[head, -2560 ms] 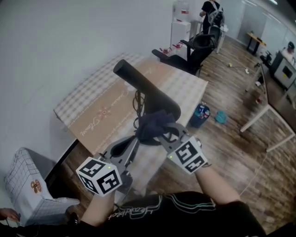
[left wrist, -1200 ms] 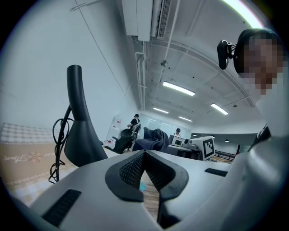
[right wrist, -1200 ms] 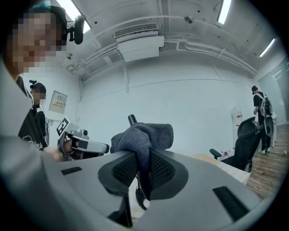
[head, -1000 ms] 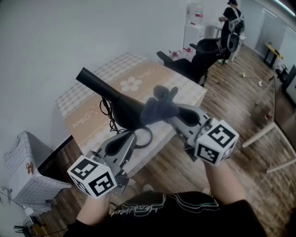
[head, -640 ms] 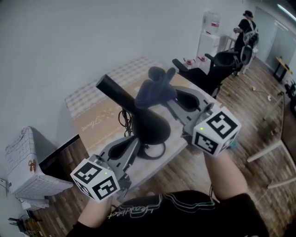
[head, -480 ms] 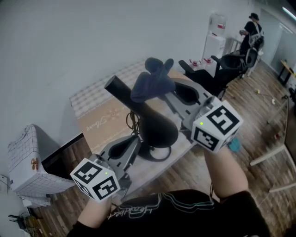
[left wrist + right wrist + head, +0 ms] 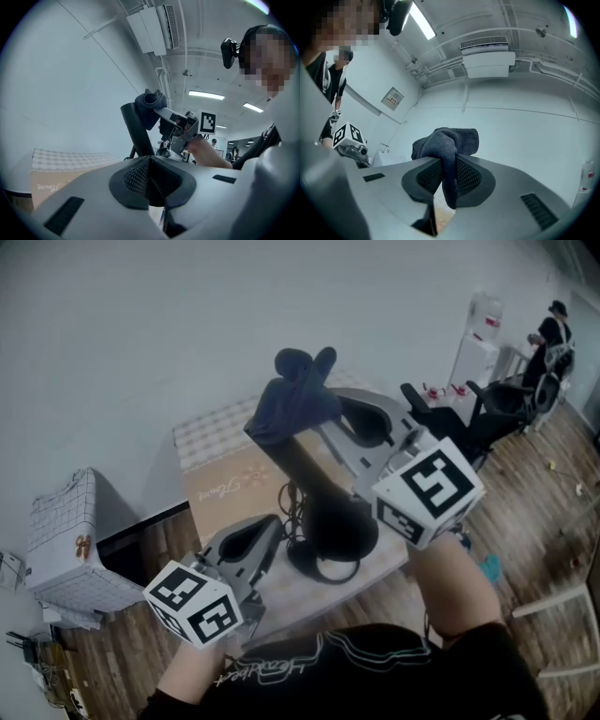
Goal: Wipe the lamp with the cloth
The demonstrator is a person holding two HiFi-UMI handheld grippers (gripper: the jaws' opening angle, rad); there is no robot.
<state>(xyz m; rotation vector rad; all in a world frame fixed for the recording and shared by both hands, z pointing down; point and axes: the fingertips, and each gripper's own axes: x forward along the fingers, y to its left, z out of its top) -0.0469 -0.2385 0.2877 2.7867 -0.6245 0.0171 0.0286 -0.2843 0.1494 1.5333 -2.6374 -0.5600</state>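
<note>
Table (image 7: 225, 486) against a pale wall, under a cover that is checked along the far edge and tan with faint print in the middle.

Black lamp (image 7: 328, 521) – round base set close to the table's near edge, a black cable (image 7: 323, 570) looped round its foot. The stem slants up and away toward the far edge; from the left gripper view the same lamp (image 7: 137, 133) stands as a dark leaning post.

Dark blue cloth (image 7: 291, 401) bunched over the top end of the stem, touching it. In the left gripper view the cloth (image 7: 150, 104) sits against the post's upper right side.

Right gripper (image 7: 323, 425) raised high over the table, its marker cube (image 7: 427, 488) toward the person. Its own view shows the right gripper (image 7: 447, 176) with mesh pads (image 7: 469, 176) pinching a fold of the cloth (image 7: 446, 140); the rest bulges above the jaws.

Left gripper (image 7: 265, 529) low, by the near edge, just beside the lamp base but apart from it – whether it rests on the table, cannot tell. Left gripper (image 7: 150, 164) has its pads pressed together with nothing between them.

On the wooden floor off the table's left edge: a white grid-patterned basket (image 7: 66, 545). Off the far right corner: a black office chair (image 7: 487, 413).
</note>
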